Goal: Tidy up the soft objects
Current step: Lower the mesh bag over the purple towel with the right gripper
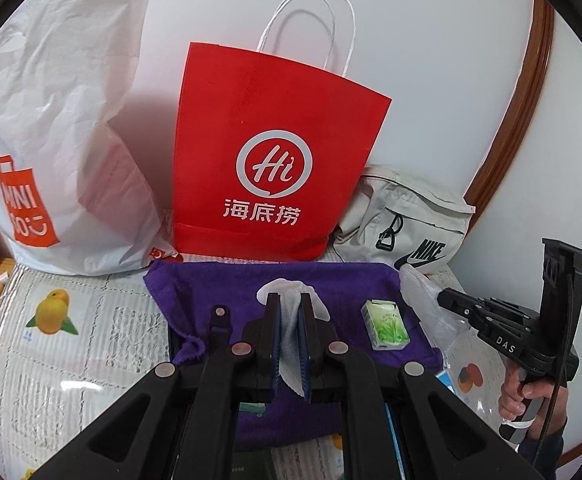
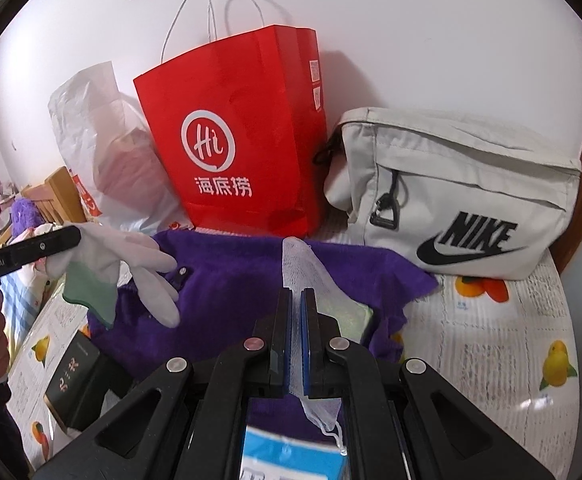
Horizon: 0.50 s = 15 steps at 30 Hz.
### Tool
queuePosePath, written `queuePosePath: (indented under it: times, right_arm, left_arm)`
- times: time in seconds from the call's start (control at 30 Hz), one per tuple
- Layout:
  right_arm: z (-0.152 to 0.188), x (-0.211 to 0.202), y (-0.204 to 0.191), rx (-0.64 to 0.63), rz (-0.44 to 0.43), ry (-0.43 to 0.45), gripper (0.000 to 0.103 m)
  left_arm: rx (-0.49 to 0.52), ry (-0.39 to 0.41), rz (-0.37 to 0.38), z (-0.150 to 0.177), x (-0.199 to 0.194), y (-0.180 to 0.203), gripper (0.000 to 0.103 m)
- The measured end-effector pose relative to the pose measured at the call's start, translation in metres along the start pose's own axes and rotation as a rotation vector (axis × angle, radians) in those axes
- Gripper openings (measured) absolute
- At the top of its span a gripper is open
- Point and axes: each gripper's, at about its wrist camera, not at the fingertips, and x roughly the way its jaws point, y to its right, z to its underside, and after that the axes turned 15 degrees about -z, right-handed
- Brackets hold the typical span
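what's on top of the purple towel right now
On the purple towel lies a small green-and-white tissue pack. The glove in the left gripper hangs over it. The grippers hide the near part of the towel.

The left hand-held gripper point(image 1: 289, 312) has its jaws clamped on a white glove point(image 1: 291, 320), whose cloth bunches above the fingertips and hangs down between the pads. Under it a purple towel point(image 1: 227, 292) lies spread on the desk point(image 1: 91, 320), which wears a pale cover printed with oranges. A small green-and-white tissue packet point(image 1: 385, 328) rests on the towel to the right. At the back, against the wall, stand a white plastic bag point(image 1: 71, 128), a red paper bag point(image 1: 267, 152) and a grey pouch point(image 1: 407, 220). At far right a hand point(image 1: 523, 396) grips the right hand-held gripper point(image 1: 445, 300), its tip against something clear, perhaps plastic wrap.
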Motion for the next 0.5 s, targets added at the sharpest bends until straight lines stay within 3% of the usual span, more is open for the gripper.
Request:
queuePosePath:
  times: [0.17, 0.5]
  right_arm:
    - [-0.009, 0.018, 0.002, -0.029, 0.027, -0.014, 0.004]
    - [0.002, 0.06, 0.012, 0.0, -0.011, -0.117, 0.005]
  left_arm:
    - [-0.002, -0.011, 0.006, -0.004, 0.015, 0.0, 0.008]
    - [-0.009, -0.091, 0.02, 0.003, 0.055, 0.0, 0.008]
